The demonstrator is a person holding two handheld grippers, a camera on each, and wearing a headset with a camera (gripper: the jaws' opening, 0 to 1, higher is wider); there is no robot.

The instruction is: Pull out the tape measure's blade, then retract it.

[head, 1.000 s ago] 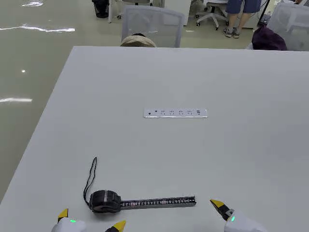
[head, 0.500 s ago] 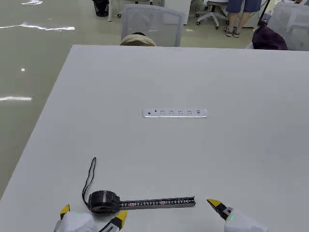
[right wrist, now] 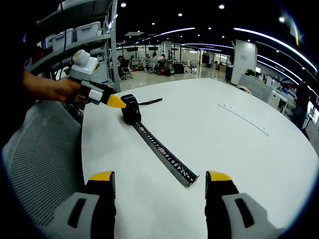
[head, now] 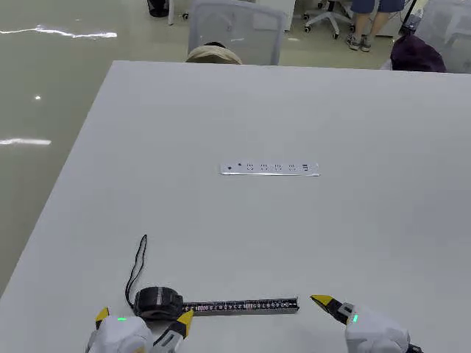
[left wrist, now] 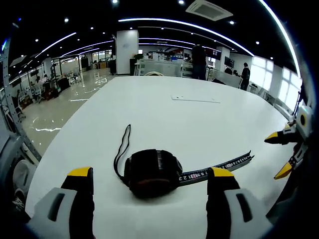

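Observation:
A black tape measure (head: 158, 302) lies near the table's front edge, its wrist strap (head: 137, 265) trailing away from me. Its blade (head: 243, 305) is pulled out flat to the right, ending at a hook (head: 296, 304). My left gripper (head: 143, 322) is open just in front of the case (left wrist: 152, 172), its yellow tips either side of it without touching. My right gripper (right wrist: 162, 175) stands open right before the blade's end (right wrist: 189, 178), nothing between its fingers. The left gripper (right wrist: 110, 100) also appears beside the case (right wrist: 131, 110) in the right gripper view.
A white power strip (head: 269, 168) lies at the middle of the white table (head: 294, 103). An office chair (head: 234, 29) stands at the far edge, with a person standing beyond it. A mesh chair (right wrist: 40, 159) is close by my right gripper.
My left gripper has moved forward up to the tape measure's case. The right gripper has edged slightly towards the blade's end. The tape itself has not moved.

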